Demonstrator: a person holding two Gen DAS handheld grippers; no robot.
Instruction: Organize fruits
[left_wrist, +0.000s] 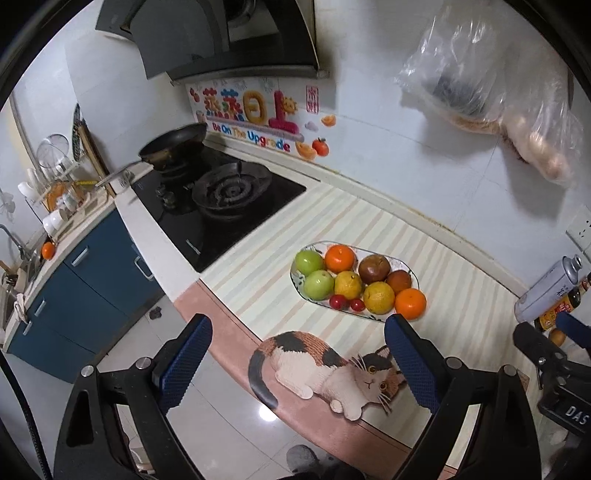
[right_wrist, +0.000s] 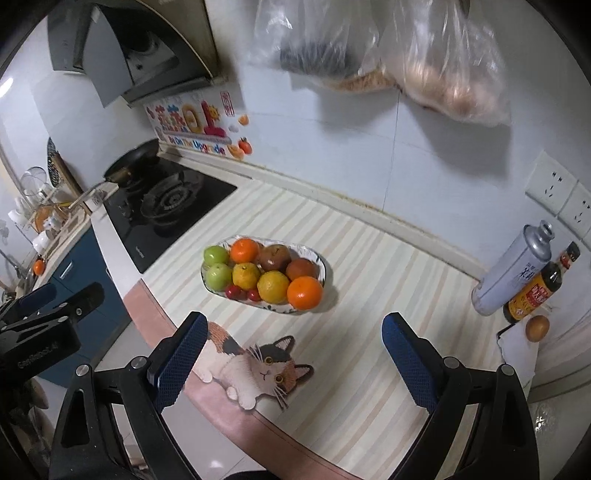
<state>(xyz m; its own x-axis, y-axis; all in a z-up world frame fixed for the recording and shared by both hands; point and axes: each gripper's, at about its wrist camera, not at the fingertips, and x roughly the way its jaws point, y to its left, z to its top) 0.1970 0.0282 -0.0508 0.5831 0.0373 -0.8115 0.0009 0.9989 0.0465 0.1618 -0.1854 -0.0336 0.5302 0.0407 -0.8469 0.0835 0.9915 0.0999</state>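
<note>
An oval patterned plate (left_wrist: 414, 274) (right_wrist: 322, 263) sits on the striped mat and holds the fruit: two green apples (left_wrist: 308, 261) (right_wrist: 215, 254), two oranges (left_wrist: 339, 257) (right_wrist: 304, 292), two yellow citrus (left_wrist: 379, 297) (right_wrist: 273, 286), two dark brownish fruits (left_wrist: 374, 268) (right_wrist: 275, 257) and two small red tomatoes (left_wrist: 338, 302) (right_wrist: 233, 291). My left gripper (left_wrist: 297, 332) is open and empty, held above the counter's front edge, short of the plate. My right gripper (right_wrist: 291, 328) is open and empty, above the mat in front of the plate.
A gas hob (left_wrist: 221, 199) with a frying pan (left_wrist: 173, 146) lies left of the mat. A metal can (right_wrist: 511, 273), a sauce bottle (right_wrist: 535, 291) and an onion (right_wrist: 537, 328) stand at the right. Plastic bags (right_wrist: 443, 62) hang on the wall. A cat picture (right_wrist: 258, 369) marks the mat's front.
</note>
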